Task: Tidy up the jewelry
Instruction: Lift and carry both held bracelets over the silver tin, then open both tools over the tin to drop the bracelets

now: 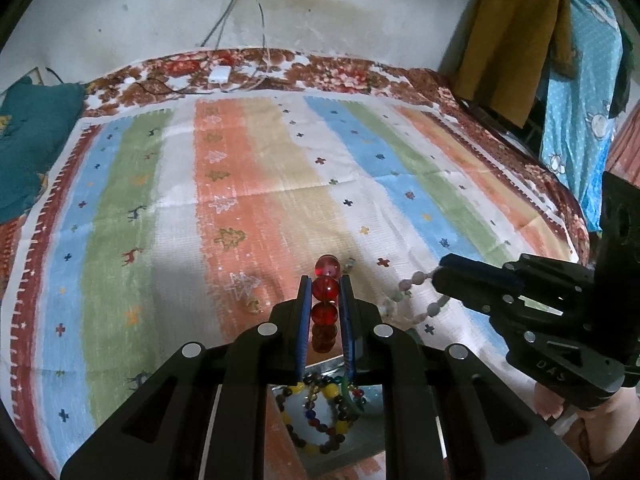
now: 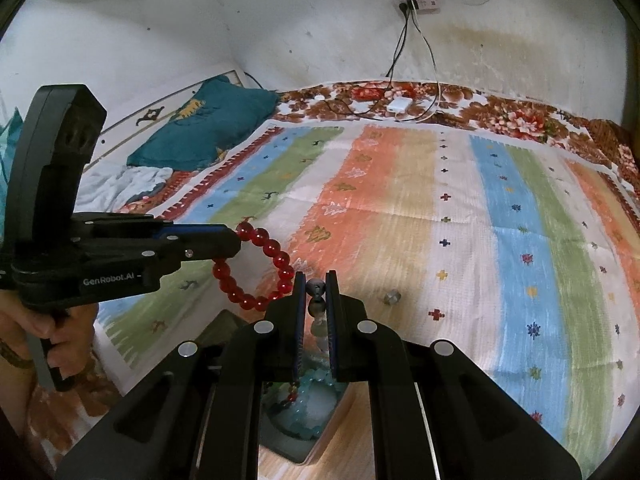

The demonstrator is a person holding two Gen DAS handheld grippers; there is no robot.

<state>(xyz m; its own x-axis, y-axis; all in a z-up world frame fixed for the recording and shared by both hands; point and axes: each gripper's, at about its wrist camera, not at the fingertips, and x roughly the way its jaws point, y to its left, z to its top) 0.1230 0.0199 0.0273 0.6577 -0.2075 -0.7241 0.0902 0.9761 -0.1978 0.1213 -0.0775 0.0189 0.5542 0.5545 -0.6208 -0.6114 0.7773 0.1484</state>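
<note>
I'm working in a home bedroom: a bed (image 2: 520, 120) under a striped cloth (image 2: 400, 208), teal pillow (image 2: 208, 128) upper left, clothes (image 1: 516, 40) hanging upper right.

The left gripper (image 2: 236, 240) reaches in from the left of the right-wrist frame, jaws clamped narrowly, a hand (image 2: 48, 332) gripping its handle. The right gripper (image 1: 436, 276), entering lower right of the left-wrist frame, is likewise pinched nearly closed.

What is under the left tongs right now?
Under the left tongs, shut on the red bead bracelet, a tray shows a multicoloured bead bracelet with yellow and dark beads. The tongs' body covers the rest of the tray.
</note>
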